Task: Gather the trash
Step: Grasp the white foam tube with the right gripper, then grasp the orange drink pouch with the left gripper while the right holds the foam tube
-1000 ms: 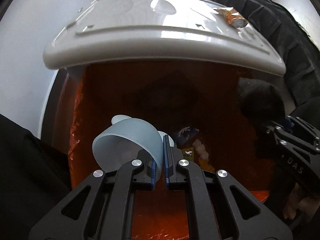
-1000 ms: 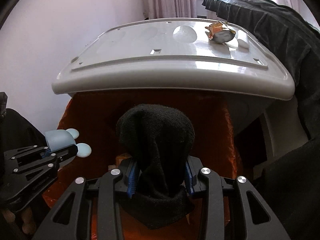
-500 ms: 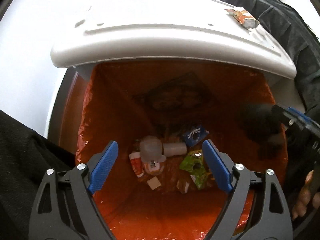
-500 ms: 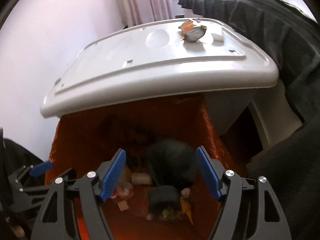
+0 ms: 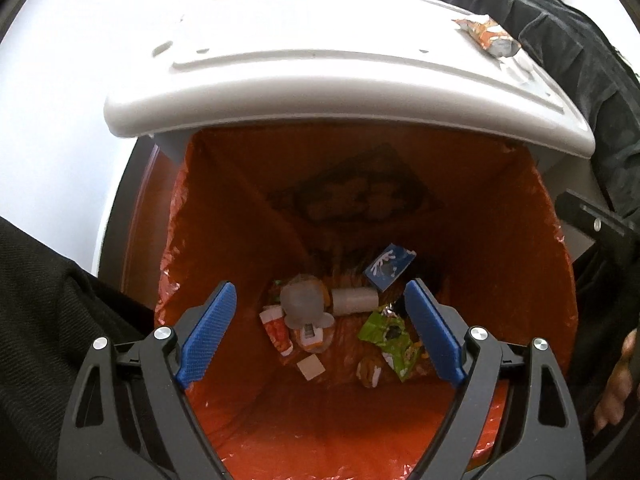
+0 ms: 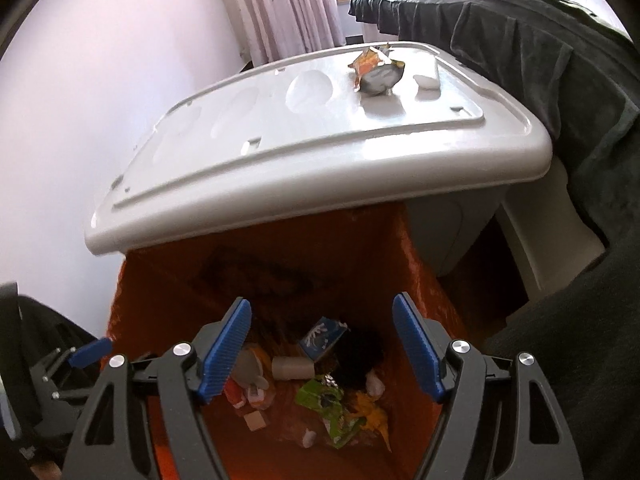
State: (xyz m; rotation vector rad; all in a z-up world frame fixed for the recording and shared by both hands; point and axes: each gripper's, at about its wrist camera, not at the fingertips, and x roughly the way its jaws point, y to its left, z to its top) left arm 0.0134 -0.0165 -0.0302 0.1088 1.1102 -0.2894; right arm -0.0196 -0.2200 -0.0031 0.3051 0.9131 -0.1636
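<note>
both grippers, left gripper (image 5: 320,332) & right gripper (image 6: 322,350), spread wide, empty, over bin (image 5: 520,216)

A white table (image 6: 280,152) stands over the far side of the bin. On its far right part lies a crumpled orange-and-silver wrapper (image 6: 376,70), with a small white block (image 6: 427,79) just right of it. Dark cloth (image 6: 520,40) borders its right edge.

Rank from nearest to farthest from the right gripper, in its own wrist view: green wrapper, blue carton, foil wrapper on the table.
1. Green wrapper, in the bin below the right gripper.
2. Blue carton, deeper in the bin.
3. Foil wrapper, on the white table.
</note>
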